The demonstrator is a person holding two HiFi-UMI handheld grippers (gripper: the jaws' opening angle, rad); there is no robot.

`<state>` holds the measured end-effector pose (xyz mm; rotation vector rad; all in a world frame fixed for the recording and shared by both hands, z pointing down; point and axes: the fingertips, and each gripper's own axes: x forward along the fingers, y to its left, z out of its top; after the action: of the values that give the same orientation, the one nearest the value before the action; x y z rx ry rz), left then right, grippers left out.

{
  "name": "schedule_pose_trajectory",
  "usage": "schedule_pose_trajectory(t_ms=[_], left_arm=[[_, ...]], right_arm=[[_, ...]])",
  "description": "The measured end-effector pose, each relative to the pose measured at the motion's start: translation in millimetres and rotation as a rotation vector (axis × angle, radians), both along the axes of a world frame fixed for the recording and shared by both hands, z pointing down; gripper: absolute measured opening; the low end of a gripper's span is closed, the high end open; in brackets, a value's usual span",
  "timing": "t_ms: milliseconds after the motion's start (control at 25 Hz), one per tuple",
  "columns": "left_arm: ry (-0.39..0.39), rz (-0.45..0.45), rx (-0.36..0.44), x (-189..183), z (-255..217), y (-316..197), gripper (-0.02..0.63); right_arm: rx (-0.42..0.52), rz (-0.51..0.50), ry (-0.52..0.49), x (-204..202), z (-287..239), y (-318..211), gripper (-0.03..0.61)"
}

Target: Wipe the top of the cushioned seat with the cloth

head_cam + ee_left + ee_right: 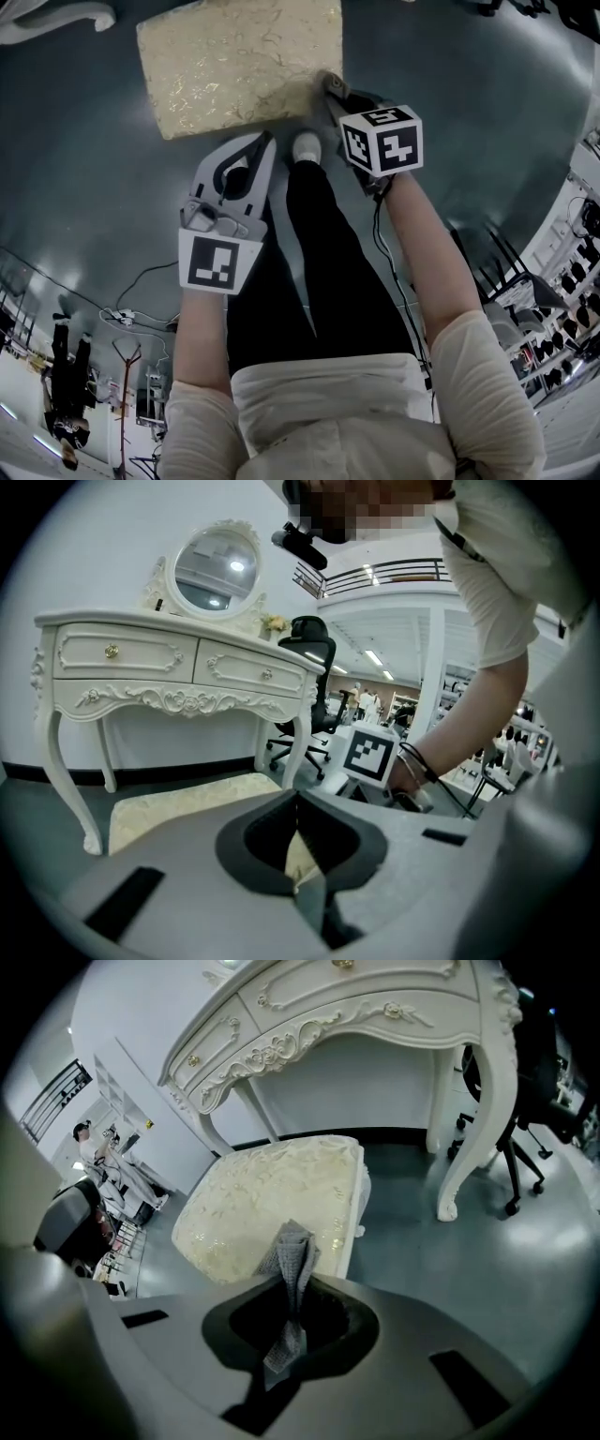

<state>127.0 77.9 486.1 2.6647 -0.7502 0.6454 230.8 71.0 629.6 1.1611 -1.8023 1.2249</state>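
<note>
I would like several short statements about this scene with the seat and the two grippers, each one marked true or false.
1. The right gripper has its jaws shut on a grey woven cloth. True.
2. The left gripper holds a second cloth. False: its jaws are together with nothing between them.
3. The cream, gold-patterned cushioned seat stands in front of a white carved dressing table. True.
4. The oval white-framed mirror lies on the seat. False: it stands upright on the table.
</note>
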Motion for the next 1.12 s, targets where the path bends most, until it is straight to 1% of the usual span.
schedule_pose_trajectory(t_ms=[120, 280, 360, 480, 640, 800, 1000, 1120], left_arm=[[0.000, 0.005, 0.004, 12.1, 0.6, 5.2, 0.002], [0.002, 0.001, 0.006, 26.5, -2.5, 11.4, 0.002], [0.009, -0.004, 0.015, 31.7, -5.9, 12.8, 0.002], [0.013, -0.009, 0.022, 33.2, -10.6, 13.4, 0.002], [0.029, -0.033, 0.022, 28.1, -21.4, 12.9, 0.002], [0.046, -0.028, 0.034, 20.7, -40.4, 8.6, 0.002], [0.076, -0.008, 0.068, -1.1, -80.2, -2.1, 0.002], [0.077, 0.000, 0.102, -19.2, -103.7, -12.5, 0.002]], right_arm=[[-0.014, 0.012, 0.040, 21.4, 5.9, 6.4, 0.028], [-0.061, 0.015, 0.121, 53.4, 19.9, 21.4, 0.026], [-0.068, 0.018, 0.133, 62.6, 20.9, 27.1, 0.028], [-0.047, 0.032, 0.126, 66.4, 11.8, 27.7, 0.027], [0.007, 0.042, 0.112, 59.2, -12.4, 22.2, 0.028], [0.069, 0.049, 0.097, 44.0, -46.6, 12.9, 0.026], [0.155, 0.020, 0.088, 4.7, -96.8, 0.1, 0.027], [0.227, 0.040, 0.065, -19.7, -128.4, -14.0, 0.028]])
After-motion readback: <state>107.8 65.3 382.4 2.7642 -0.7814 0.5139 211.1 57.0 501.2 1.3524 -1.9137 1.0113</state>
